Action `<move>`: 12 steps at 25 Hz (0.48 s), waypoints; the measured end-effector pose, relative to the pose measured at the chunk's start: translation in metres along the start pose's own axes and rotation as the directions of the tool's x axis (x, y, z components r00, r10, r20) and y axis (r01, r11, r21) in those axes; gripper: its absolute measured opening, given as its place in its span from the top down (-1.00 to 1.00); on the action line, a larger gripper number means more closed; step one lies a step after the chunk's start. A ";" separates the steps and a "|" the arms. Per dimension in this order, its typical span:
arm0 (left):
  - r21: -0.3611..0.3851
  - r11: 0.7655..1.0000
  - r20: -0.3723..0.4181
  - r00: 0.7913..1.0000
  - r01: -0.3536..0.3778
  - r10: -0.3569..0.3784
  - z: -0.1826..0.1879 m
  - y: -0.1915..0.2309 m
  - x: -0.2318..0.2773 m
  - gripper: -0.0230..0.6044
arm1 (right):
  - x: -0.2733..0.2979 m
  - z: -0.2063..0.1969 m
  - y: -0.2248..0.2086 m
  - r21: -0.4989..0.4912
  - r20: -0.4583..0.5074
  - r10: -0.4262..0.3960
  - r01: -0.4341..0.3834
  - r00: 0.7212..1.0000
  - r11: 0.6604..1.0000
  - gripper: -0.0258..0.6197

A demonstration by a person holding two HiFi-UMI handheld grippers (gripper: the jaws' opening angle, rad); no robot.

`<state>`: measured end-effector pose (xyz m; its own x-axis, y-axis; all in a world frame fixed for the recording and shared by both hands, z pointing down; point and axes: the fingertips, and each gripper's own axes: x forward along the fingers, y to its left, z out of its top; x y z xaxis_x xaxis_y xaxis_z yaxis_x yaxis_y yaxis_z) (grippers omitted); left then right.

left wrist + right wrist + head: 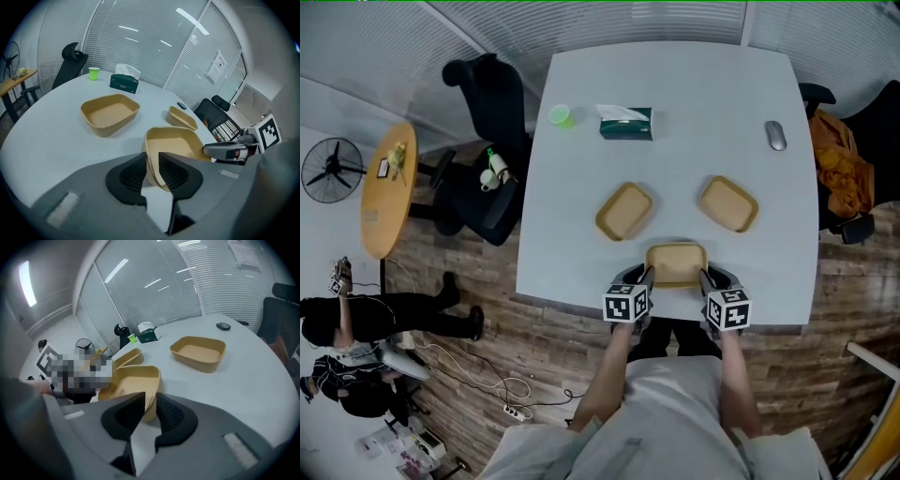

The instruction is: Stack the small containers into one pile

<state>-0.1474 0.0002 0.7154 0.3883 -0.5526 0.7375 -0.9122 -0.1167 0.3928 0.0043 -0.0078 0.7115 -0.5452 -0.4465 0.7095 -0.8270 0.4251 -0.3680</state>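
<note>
Left gripper (645,277) pinches the near container's (676,262) left wall at the table's (572,262) front edge, right gripper (705,279) seemingly clamps its right wall, and an uneven lift could twist it loose.

White table (703,94), green cup (561,115), tissue box (625,123), mouse (775,135), tan container (624,210), second tan container (728,202), third tan container (676,262) at near edge

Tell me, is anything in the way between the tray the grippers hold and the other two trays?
No, nothing visible. The near tray, pinched by the left gripper and right gripper, has only bare table before the left tray and right tray. The tissue box, cup and mouse sit farther back.
</note>
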 end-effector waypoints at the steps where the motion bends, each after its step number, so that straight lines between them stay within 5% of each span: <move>1: 0.008 1.000 0.005 1.000 0.005 -0.005 0.006 -0.002 0.001 0.65 | -0.001 0.004 -0.001 -0.007 0.006 -0.008 0.008 1.000 1.000 0.69; 12: 0.131 0.986 -0.002 0.995 0.100 -0.100 0.062 -0.032 0.021 0.66 | -0.022 0.036 -0.025 0.030 0.082 -0.090 0.088 0.993 0.996 0.69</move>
<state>-0.1186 -0.0586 0.6842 0.4779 -0.5367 0.6954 -0.8783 -0.2782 0.3888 0.0317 -0.0367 0.6836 -0.4779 -0.5458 0.6883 -0.8755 0.3602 -0.3222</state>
